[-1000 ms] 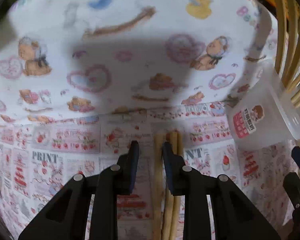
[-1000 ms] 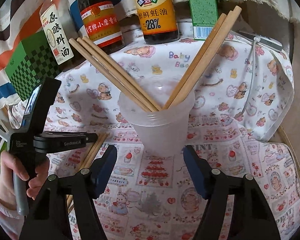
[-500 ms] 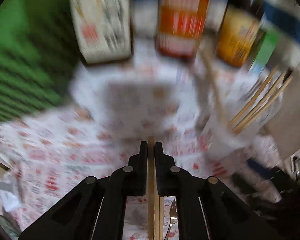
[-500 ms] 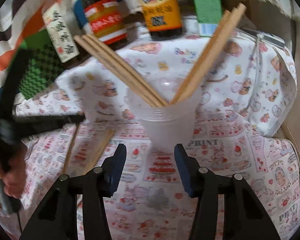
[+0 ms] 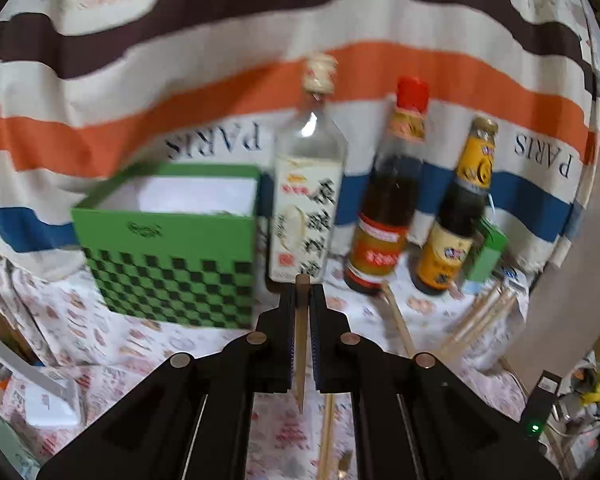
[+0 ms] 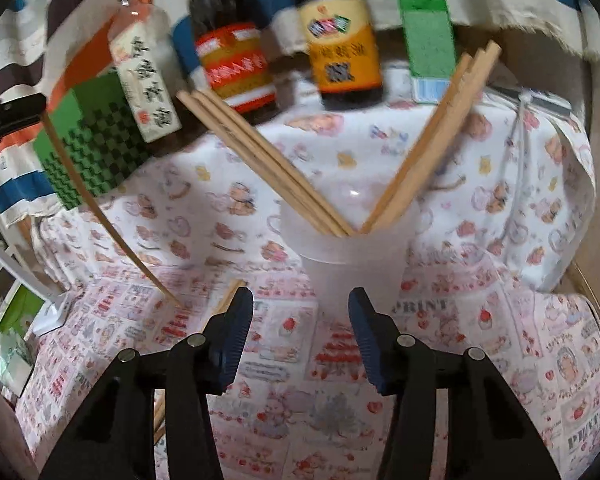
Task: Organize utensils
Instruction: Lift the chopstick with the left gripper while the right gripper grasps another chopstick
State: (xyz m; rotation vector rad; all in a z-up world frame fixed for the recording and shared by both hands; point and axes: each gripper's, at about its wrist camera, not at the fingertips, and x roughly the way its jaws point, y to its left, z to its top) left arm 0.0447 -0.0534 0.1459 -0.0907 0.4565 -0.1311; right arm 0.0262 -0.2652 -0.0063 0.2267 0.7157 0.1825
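1. Left wrist view: your left gripper [image 5: 302, 292] had its jaws pinching one chopstick [image 5: 301, 344] lengthwise, lifted off the surface, ready for carrying to the cup.
2. Right wrist view: your right gripper [image 6: 301, 308] held its jaws spread and empty just before the cup [image 6: 350, 264], probably to steady it; that chopstick [image 6: 100, 208] hung left.

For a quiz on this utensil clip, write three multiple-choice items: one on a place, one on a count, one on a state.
1. Where does the clear cup stand?
A. on a shelf
B. on the printed cloth, just ahead of the right gripper
C. on the floor

2. How many bottles stand before the striped cloth?
A. one
B. three
C. five

3. The left gripper is:
A. shut on a chopstick
B. wide open, empty
C. shut on a spoon

Key:
1 B, the cup rises just beyond the right fingertips.
2 B, three stand in a row.
3 A, the pads pinch one stick.
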